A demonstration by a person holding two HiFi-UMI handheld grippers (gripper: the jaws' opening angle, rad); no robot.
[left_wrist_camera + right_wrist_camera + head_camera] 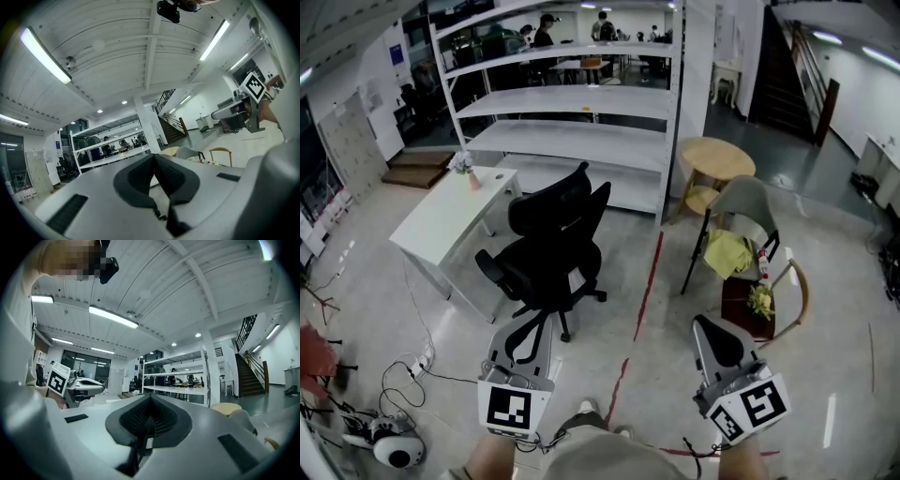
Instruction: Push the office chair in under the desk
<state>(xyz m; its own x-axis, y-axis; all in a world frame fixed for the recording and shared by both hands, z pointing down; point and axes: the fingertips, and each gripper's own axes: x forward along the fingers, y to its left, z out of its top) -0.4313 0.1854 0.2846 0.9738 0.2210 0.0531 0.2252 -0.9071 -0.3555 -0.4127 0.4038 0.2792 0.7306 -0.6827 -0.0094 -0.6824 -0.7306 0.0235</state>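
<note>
Head view: high up, facing steeply down; office chair (548, 246) and desk (450, 214) mid-distance ahead. Both gripper views: low, tilted up toward ceiling (140, 56), own jaws close in foreground. All three share the white shelving (572, 103) and staircase (778, 66).

office chair (551, 246) right of desk (441, 220), shelving (572, 103) behind both, round table (717, 161) further right

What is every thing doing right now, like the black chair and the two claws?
office chair: upright, out on the floor beside the desk, not pushed under it.
desk: upright, with a small flower pot at its far end.
left claw: shut, holding nothing.
right claw: shut, holding nothing.
yellow cloth: crumpled on the grey chair.
</note>
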